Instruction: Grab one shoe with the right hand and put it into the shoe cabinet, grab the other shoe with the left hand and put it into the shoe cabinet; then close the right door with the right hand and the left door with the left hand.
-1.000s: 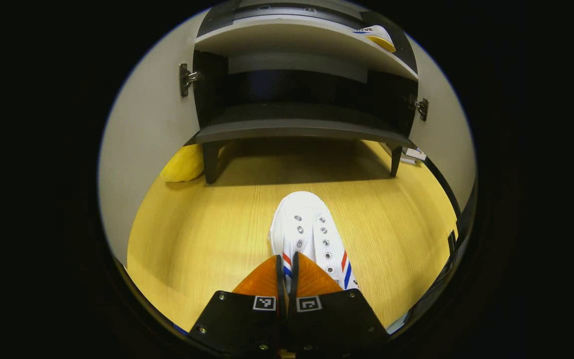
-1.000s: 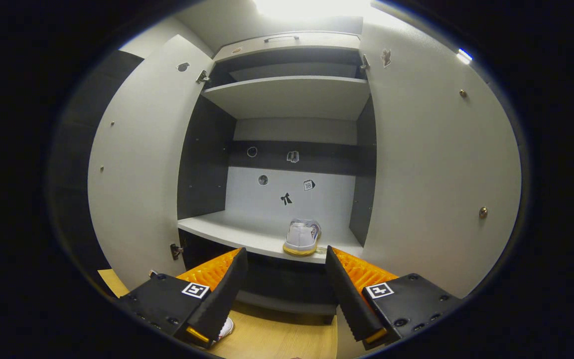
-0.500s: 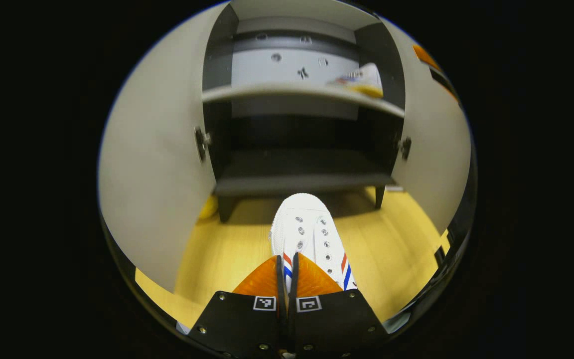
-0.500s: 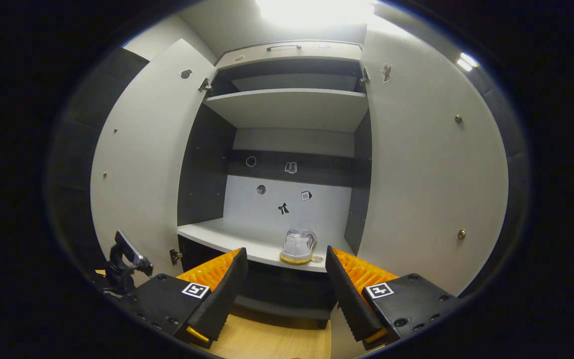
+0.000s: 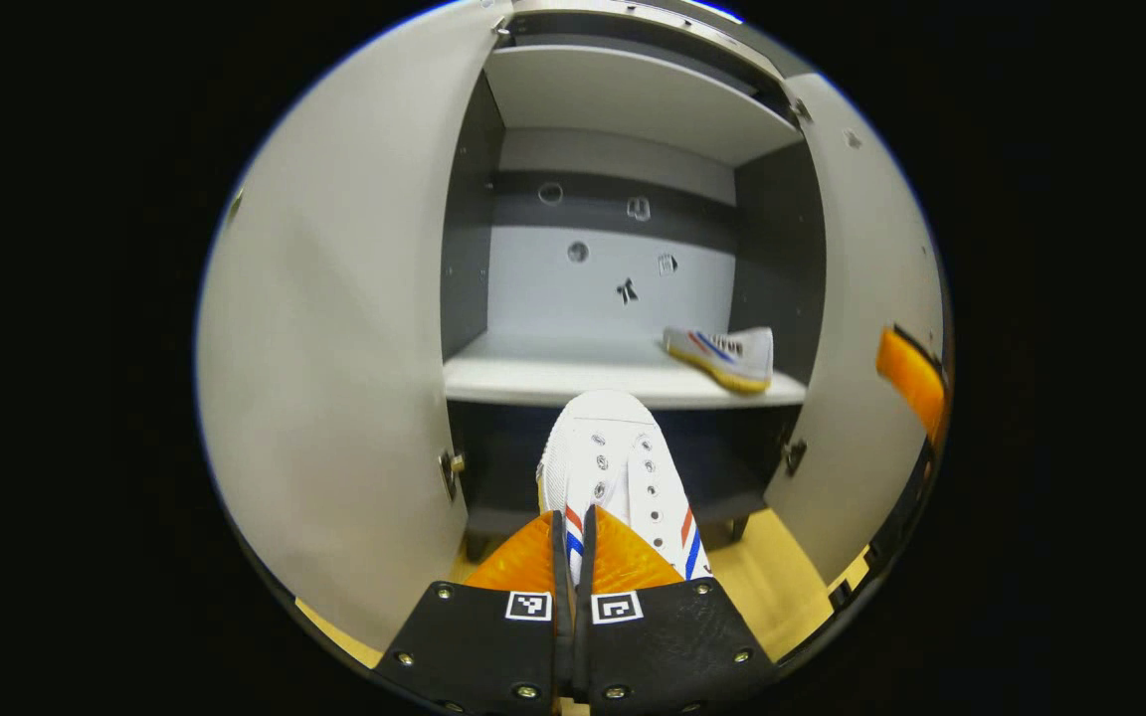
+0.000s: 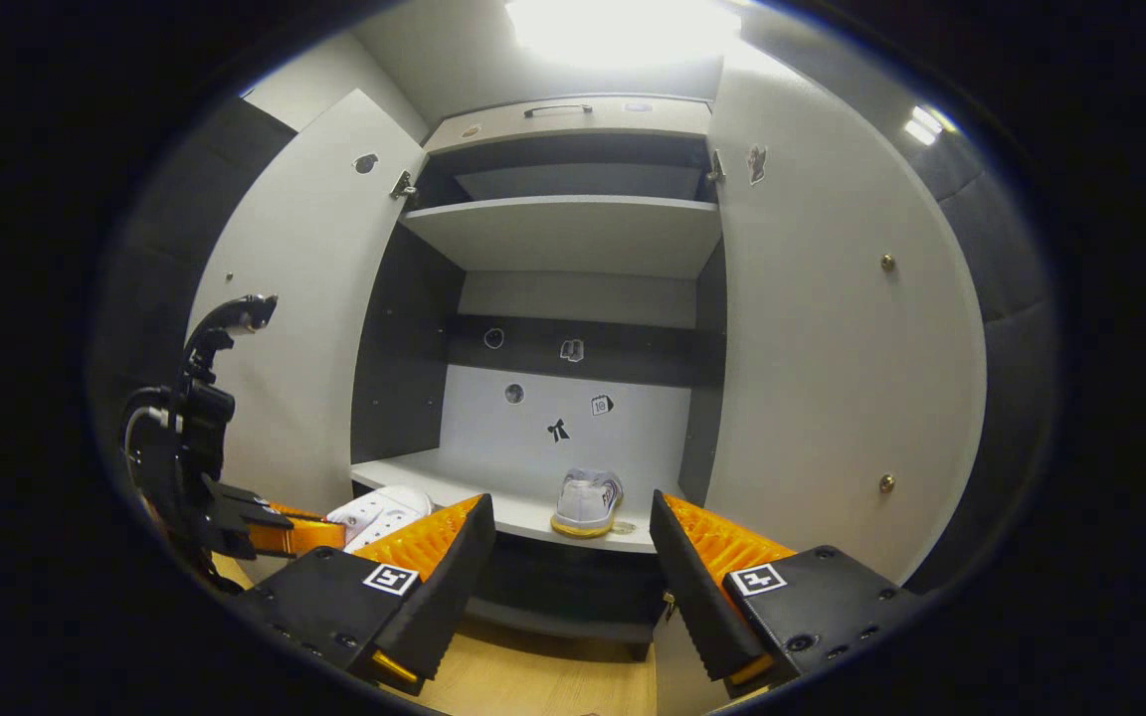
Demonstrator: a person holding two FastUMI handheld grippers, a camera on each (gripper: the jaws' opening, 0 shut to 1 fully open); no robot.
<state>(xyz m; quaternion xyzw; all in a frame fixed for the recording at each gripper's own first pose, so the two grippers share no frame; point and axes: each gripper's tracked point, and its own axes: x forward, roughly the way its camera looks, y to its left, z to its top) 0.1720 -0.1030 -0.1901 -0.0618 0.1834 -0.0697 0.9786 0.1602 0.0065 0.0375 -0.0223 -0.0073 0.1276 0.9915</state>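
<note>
Shoe cabinet (image 5: pixel 493 209), pale grey with dark inner walls, both doors standing wide open: left door (image 5: pixel 334 328), right door (image 5: pixel 857 328). Small stickers on the back panel (image 5: pixel 623 268), a bow shape among them; any writing on them is too small to read. Item one, a white canvas sneaker (image 5: pixel 618 477) with red and blue side stripes and metal eyelets, no laces visible, held in the air in front of the cabinet's middle shelf (image 5: pixel 553 373); its long axis runs straight away from the left gripper (image 5: pixel 573 542), toe pointing toward the shelf edge. The left gripper's fingers are pinched together on the heel end of this sneaker. In the right gripper view the same gripper (image 6: pixel 280 537) appears at the lower left, carrying the sneaker (image 6: pixel 379 509) toe-first toward the shelf. Item two, the matching sneaker (image 5: pixel 722 356), sits on the middle shelf at the right side near the right wall, yellowish sole down, lying roughly across the shelf in the left gripper view; no brand mark can be made out. The right gripper (image 6: pixel 568 562) hangs in front of the cabinet with its fingers spread apart, holding nothing. Light wood floor (image 5: pixel 782 597) below.
</note>
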